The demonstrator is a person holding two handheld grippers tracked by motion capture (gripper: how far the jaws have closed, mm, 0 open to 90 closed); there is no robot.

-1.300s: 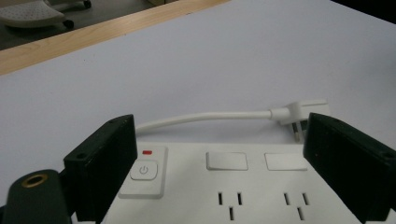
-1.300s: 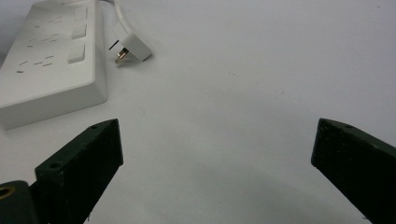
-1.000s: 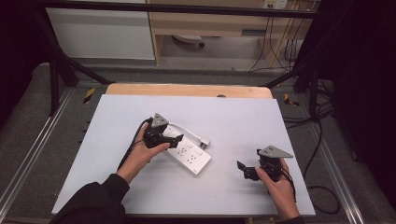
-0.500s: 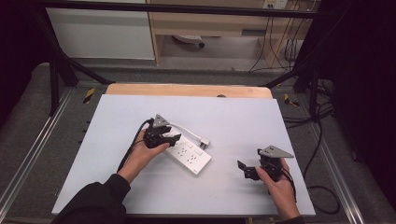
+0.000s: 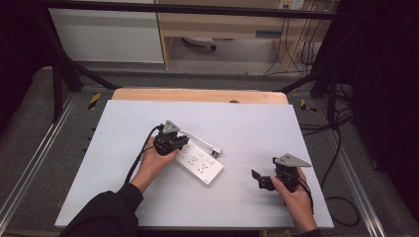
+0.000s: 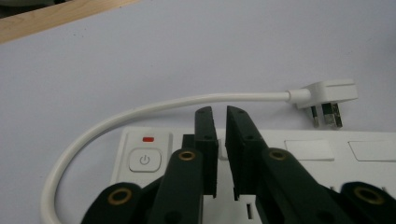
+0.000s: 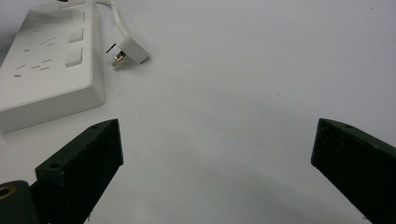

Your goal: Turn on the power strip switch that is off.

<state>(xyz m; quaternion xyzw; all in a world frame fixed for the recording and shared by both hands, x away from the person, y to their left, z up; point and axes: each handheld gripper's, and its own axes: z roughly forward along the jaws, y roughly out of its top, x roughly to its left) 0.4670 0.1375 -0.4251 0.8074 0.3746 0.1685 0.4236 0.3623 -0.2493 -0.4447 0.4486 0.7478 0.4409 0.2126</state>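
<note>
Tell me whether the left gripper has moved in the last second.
No, barely if at all. In the high view the left gripper sits over the same end of the white power strip, at the same spot relative to the table's wooden edge.

This looks like a lab or test room, not a home. A plain white table (image 5: 148,118) with a wooden edge (image 5: 197,95) stands inside a frame of black metal bars (image 5: 64,74). Metal rails (image 5: 29,168) run along both sides on grey floor mats (image 5: 29,98). Many black cables (image 5: 301,49) hang by a wooden shelf (image 5: 222,24) at the back. The sides are dark.
</note>
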